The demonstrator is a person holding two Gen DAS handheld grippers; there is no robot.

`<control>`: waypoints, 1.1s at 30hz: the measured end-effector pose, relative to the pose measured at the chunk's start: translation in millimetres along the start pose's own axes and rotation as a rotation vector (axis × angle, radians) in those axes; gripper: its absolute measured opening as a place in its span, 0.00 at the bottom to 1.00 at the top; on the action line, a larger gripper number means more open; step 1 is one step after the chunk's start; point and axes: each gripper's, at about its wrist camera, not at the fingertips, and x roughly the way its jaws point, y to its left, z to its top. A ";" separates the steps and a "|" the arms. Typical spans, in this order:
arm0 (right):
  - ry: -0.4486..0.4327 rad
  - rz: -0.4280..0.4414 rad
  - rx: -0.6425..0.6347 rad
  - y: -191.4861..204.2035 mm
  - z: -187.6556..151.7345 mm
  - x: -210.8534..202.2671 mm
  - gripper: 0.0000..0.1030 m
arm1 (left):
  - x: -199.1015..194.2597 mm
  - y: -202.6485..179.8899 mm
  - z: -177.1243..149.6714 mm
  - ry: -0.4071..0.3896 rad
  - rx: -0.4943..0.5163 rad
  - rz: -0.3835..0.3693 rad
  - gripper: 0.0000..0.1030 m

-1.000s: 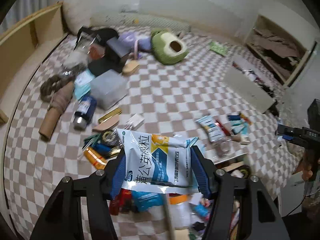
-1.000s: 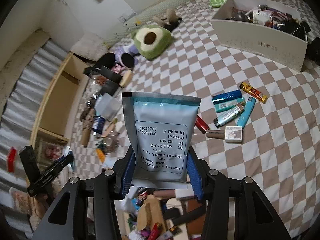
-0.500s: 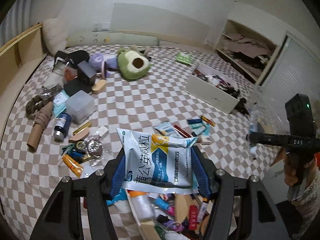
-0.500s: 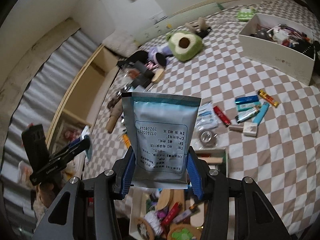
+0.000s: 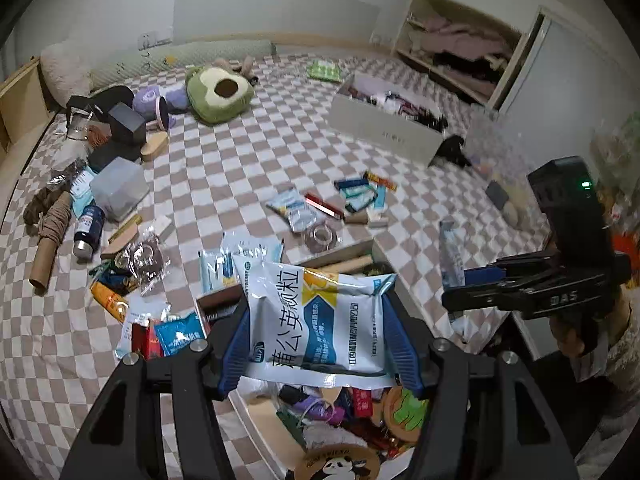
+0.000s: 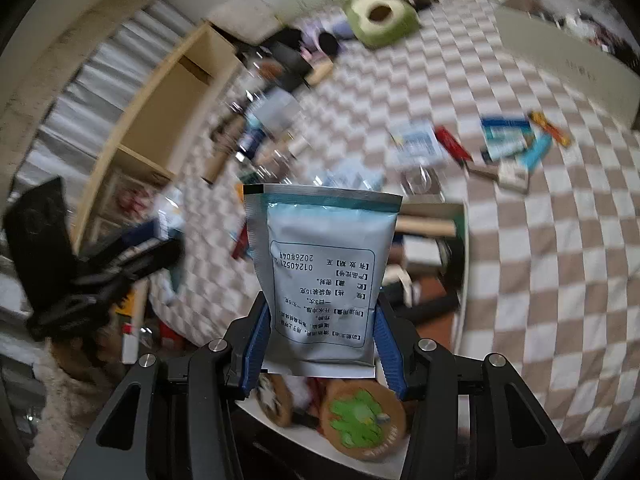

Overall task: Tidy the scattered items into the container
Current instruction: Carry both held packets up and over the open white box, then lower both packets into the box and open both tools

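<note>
My left fingers (image 5: 320, 332) are clamped on a glossy white, blue and yellow medicine sachet (image 5: 320, 322) with large Chinese characters, held flat and slightly tilted between the blue pads (image 5: 236, 346). My right fingers (image 6: 322, 344) are pinched tight on a pale blue-grey foil sachet (image 6: 320, 280) that stands upright, its printed back panel facing the camera upside down.

Both sachets hang over the shallow white open box (image 5: 256, 412) at the near edge of the bed, which is already packed with small things: a round brown coaster with a green frog-like figure (image 6: 362, 420), a round panda-printed disc (image 5: 340, 464), a wooden stick (image 6: 426, 226) and assorted packets.

The bed carries a beige-and-white checked sheet (image 5: 224, 168). On it, beyond the box, lie a cluster of lighters and small tubes (image 5: 360, 196), a red stick-shaped lighter (image 5: 324, 206), a clear roll of tape (image 5: 318, 236) and a blue-and-white packet (image 5: 290, 204). To the left sit a frosted plastic cube box (image 5: 118, 188), a blue-labelled bottle (image 5: 89, 230), a cardboard tube (image 5: 48, 252) and an orange tube (image 5: 108, 300). Farther back are a green avocado plush cushion (image 5: 220, 94) and a long white shoe box full of oddments (image 5: 384, 128).

In the left view my right hand (image 5: 576, 332) shows at the right edge, gripping its black tool.
</note>
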 end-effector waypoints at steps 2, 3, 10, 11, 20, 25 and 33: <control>0.041 -0.023 0.014 -11.0 -5.3 13.4 0.48 | 5.3 0.7 -4.4 0.020 0.001 0.002 0.60; 0.064 -0.027 0.029 -16.5 -9.0 19.6 0.48 | 8.2 1.2 -6.6 0.031 0.001 0.003 0.60; 0.217 -0.036 0.112 -45.1 -28.1 57.8 0.48 | 29.2 0.3 -22.3 0.109 0.022 0.007 0.60; 0.229 -0.039 0.113 -45.8 -30.0 60.1 0.48 | 31.4 -0.1 -24.0 0.118 0.023 0.006 0.60; 0.287 -0.085 0.107 -51.8 -36.3 74.2 0.48 | 52.6 -7.8 -43.8 0.185 0.078 0.009 0.60; 0.309 -0.117 0.094 -53.7 -37.9 82.7 0.48 | 66.9 -11.8 -55.2 0.226 0.116 0.005 0.60; 0.333 -0.173 0.064 -56.4 -43.2 90.7 0.76 | 76.0 -8.5 -63.5 0.256 0.145 0.013 0.60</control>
